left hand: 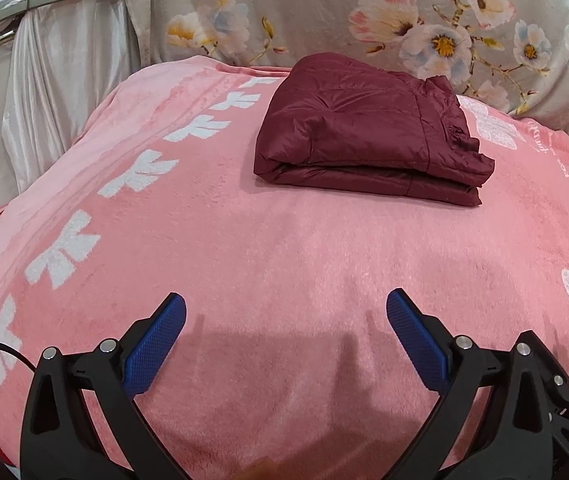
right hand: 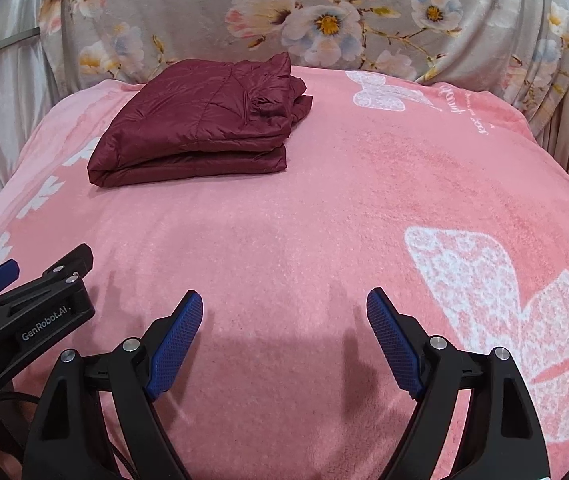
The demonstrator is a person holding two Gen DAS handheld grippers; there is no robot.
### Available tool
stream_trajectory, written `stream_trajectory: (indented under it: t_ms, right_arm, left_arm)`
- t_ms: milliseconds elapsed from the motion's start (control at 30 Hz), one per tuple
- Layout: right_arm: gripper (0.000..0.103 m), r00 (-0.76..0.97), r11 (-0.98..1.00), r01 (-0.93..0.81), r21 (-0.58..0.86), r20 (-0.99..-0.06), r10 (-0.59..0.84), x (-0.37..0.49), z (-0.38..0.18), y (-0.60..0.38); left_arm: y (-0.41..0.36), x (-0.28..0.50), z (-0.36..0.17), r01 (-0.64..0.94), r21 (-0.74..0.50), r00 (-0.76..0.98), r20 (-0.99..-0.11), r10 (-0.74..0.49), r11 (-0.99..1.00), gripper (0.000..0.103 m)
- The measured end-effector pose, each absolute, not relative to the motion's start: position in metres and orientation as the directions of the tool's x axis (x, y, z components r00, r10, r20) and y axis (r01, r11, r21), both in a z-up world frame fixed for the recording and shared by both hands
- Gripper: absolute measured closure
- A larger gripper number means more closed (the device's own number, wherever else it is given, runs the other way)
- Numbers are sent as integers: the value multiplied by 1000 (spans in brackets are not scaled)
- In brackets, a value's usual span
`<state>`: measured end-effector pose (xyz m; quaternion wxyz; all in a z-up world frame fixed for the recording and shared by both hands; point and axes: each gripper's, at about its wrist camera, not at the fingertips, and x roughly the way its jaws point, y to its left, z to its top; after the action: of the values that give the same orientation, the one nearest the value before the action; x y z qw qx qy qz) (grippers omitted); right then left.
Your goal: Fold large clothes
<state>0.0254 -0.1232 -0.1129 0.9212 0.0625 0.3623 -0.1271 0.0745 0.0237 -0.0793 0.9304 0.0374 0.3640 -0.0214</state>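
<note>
A dark red quilted jacket (left hand: 368, 128) lies folded into a thick rectangle on the far part of the pink blanket (left hand: 284, 248). In the right wrist view the same jacket (right hand: 200, 128) sits at the far left, its ruffled edges at the right end. My left gripper (left hand: 286, 304) hovers open over the near blanket, well short of the jacket, nothing between its blue pads. My right gripper (right hand: 284, 300) is open too, empty, beside the left gripper (right hand: 40, 276), which shows at that view's left edge.
A grey floral cover (left hand: 364, 12) rises behind the blanket. Pale satin drapes (left hand: 52, 92) hang at the left with a metal rail. White bow prints (right hand: 492, 320) mark the blanket. A black cable (left hand: 0, 350) runs near the left gripper.
</note>
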Motion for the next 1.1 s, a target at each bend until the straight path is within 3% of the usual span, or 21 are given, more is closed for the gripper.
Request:
stream_trajectory:
  t_ms: [1100]
  right_arm:
    - [22, 713, 961, 271, -60, -657, -243, 23, -109, -113]
  left_arm:
    - [20, 69, -74, 76, 67, 763, -646, -15, 995, 5]
